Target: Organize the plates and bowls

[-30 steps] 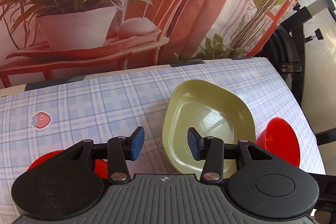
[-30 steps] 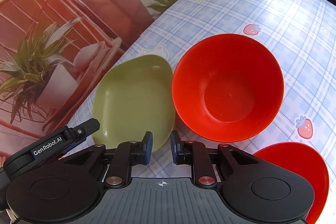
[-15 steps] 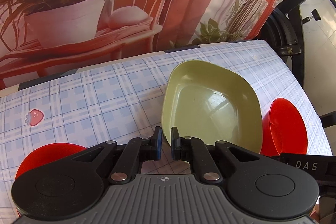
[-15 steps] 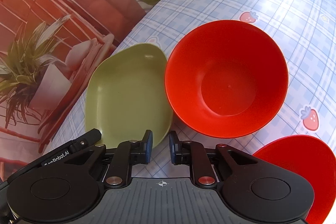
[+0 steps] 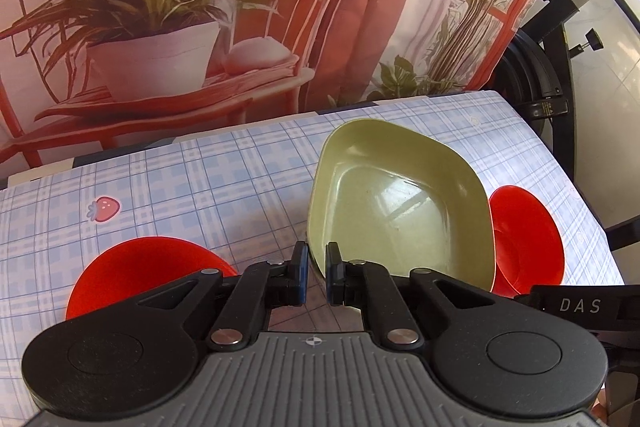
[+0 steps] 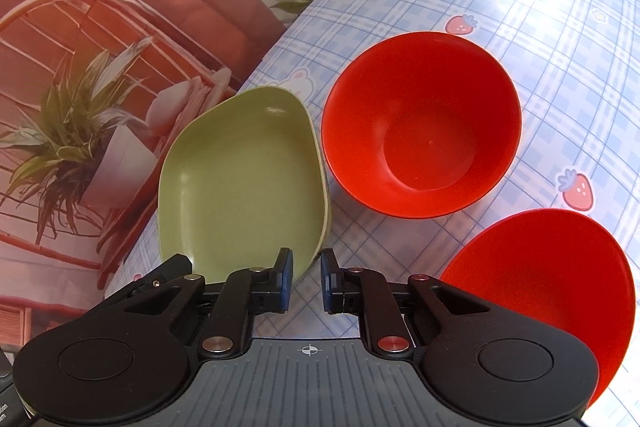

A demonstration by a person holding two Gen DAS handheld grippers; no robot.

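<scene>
A green squarish plate [image 5: 400,203] is tilted up off the checked tablecloth. My left gripper [image 5: 316,273] is shut on its near rim. The plate also shows in the right wrist view [image 6: 240,187]. A red bowl [image 6: 420,123] stands to the right of the plate and shows behind it in the left wrist view [image 5: 524,239]. A red plate [image 6: 548,291] lies near my right gripper [image 6: 306,281], which is nearly shut and empty, just above the table beside the green plate's corner. The red plate also shows in the left wrist view [image 5: 148,267].
The table [image 5: 200,187] has a blue checked cloth with strawberry prints. A printed backdrop of plants and red chairs [image 5: 200,7] hangs behind it. The table's right edge and a black metal frame [image 5: 552,67] lie to the right.
My left gripper closed on the green plate's near rim and tilted the plate up. My right gripper drew back a little; the bowl looks farther away.
</scene>
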